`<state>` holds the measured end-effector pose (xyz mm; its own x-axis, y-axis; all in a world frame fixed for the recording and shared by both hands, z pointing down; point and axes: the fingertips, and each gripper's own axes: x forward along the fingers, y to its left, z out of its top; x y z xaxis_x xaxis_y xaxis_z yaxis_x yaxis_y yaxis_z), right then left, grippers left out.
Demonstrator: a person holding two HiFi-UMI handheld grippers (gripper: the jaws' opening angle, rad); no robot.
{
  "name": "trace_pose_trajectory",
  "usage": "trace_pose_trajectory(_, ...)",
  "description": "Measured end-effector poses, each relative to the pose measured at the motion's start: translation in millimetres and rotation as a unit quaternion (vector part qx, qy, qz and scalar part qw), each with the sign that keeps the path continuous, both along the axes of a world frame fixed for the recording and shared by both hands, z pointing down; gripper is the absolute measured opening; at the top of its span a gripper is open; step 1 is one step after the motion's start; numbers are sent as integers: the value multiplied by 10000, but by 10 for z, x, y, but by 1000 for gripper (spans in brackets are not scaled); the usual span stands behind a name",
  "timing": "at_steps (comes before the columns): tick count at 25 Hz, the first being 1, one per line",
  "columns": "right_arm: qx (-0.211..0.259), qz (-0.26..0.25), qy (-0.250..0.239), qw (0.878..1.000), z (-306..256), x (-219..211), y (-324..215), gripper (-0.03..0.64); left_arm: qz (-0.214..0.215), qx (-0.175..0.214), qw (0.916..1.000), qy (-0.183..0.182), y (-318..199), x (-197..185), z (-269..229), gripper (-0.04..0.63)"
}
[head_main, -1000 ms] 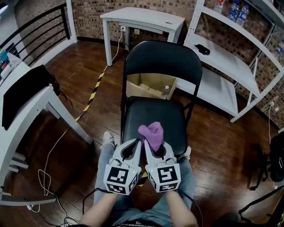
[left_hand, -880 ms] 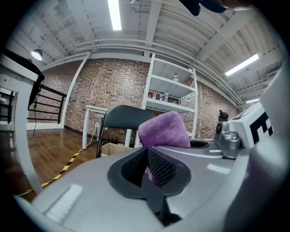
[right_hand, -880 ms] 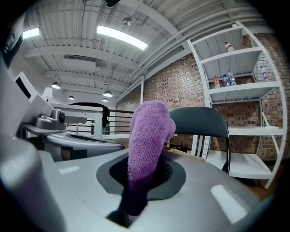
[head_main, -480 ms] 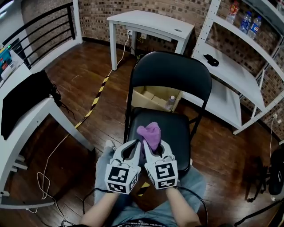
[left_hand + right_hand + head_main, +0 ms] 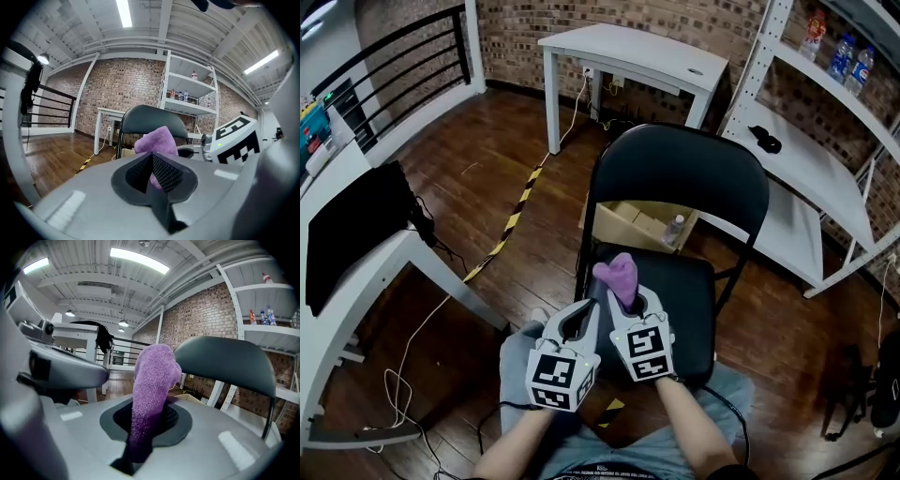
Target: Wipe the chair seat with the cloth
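Note:
A black folding chair stands in front of me, its seat (image 5: 684,295) partly covered by both grippers and its backrest (image 5: 680,173) (image 5: 225,362) upright behind. A purple cloth (image 5: 618,274) (image 5: 149,394) (image 5: 156,140) sticks up from my right gripper (image 5: 626,304), whose jaws are shut on it over the seat's front left part. Just to its left, my left gripper (image 5: 579,319) is shut with nothing between its jaws.
A cardboard box (image 5: 637,223) with a bottle (image 5: 673,230) lies on the wooden floor behind the chair. A white table (image 5: 628,52) stands farther back, white shelving (image 5: 797,159) at the right, a white desk with black fabric (image 5: 347,220) at the left. Cables cross the floor (image 5: 412,337).
The head view has shifted, so the chair sits lower and to the right in frame. Both grippers keep their places over the seat's front, the right one still holding the cloth.

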<state>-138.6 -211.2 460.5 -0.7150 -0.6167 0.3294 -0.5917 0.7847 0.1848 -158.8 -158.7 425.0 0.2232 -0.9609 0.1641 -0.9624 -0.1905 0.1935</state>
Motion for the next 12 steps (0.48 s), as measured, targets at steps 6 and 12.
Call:
trace_pose_trajectory(6, 46, -203, 764, 9969, 355, -156, -539, 46, 39, -64, 10000, 2, -170, -86, 17, 5)
trace_pose_trajectory(12, 12, -366, 1765, 9836, 876, -255, -1060, 46, 125, -147, 9998, 18, -283, -243, 41, 5)
